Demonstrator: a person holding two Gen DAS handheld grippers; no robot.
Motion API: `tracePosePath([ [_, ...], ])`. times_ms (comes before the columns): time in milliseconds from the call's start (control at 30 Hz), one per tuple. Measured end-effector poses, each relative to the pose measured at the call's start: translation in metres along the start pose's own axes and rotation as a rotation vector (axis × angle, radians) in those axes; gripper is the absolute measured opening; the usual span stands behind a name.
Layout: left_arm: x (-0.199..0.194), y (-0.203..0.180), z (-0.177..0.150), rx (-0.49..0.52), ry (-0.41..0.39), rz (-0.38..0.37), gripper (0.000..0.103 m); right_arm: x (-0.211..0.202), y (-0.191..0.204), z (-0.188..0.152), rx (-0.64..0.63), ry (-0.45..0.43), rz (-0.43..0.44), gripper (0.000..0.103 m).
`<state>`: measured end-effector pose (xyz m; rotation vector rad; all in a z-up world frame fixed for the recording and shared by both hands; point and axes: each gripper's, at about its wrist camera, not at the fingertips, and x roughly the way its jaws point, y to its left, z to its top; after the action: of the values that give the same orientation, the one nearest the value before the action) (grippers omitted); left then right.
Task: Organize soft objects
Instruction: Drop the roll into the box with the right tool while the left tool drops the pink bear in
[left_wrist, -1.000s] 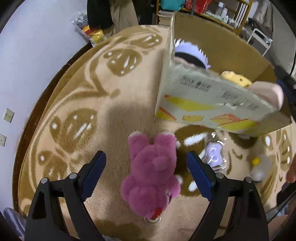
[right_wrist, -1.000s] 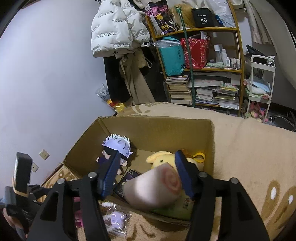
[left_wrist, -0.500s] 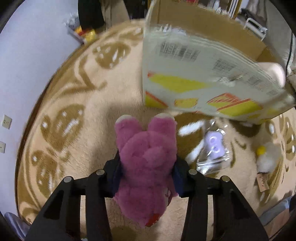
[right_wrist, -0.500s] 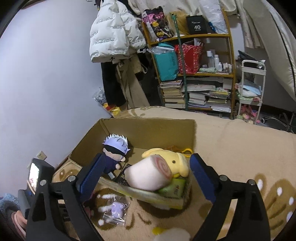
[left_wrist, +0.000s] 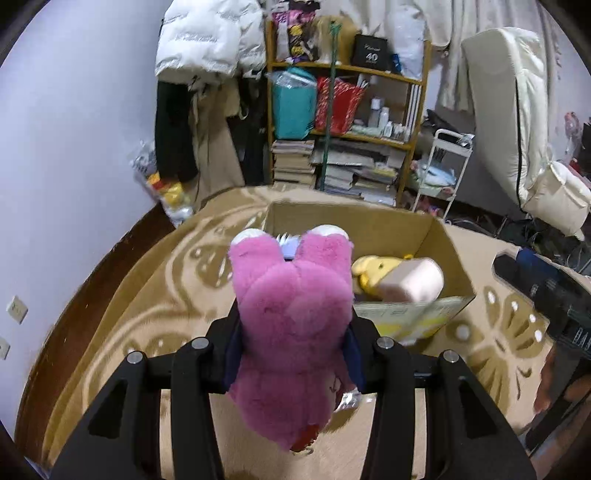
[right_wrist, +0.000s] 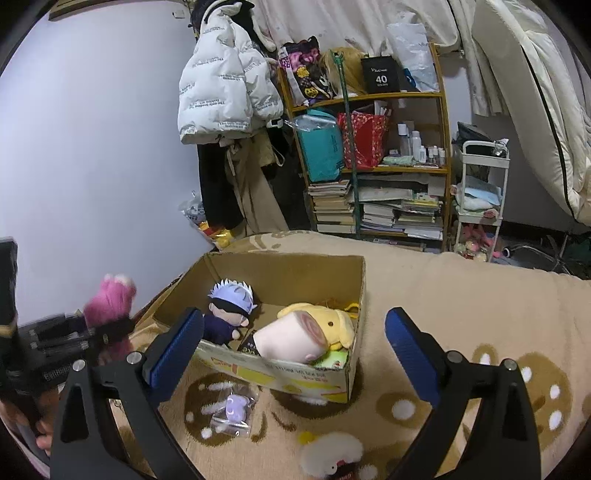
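left tool (left_wrist: 293, 347) clamps pink plush (left_wrist: 291, 314), raised so you clear the box (right_wrist: 280, 376) wall | right tool (right_wrist: 293, 343) jaws opening, nothing between, free for white plush (right_wrist: 332, 452)

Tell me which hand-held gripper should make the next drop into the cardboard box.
Left. The left hand-held gripper is clamped on the pink plush bear, raised beside the cardboard box. The right hand-held gripper is opening with nothing between its fingers.
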<state>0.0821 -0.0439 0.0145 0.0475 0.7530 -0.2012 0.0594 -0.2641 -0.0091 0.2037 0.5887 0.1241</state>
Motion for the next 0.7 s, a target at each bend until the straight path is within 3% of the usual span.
tracePosePath([
  [433,0.054,-0.008,0.057,-0.019,0.006,-0.005,0.045,0.01,-0.007,-0.004,0.02,0.053,-0.049,0.103],
  [700,0.088,-0.002,0.053,-0.028,0.05,0.015,0.048,0.018,-0.017,-0.011,0.044,0.116,-0.073,0.103],
])
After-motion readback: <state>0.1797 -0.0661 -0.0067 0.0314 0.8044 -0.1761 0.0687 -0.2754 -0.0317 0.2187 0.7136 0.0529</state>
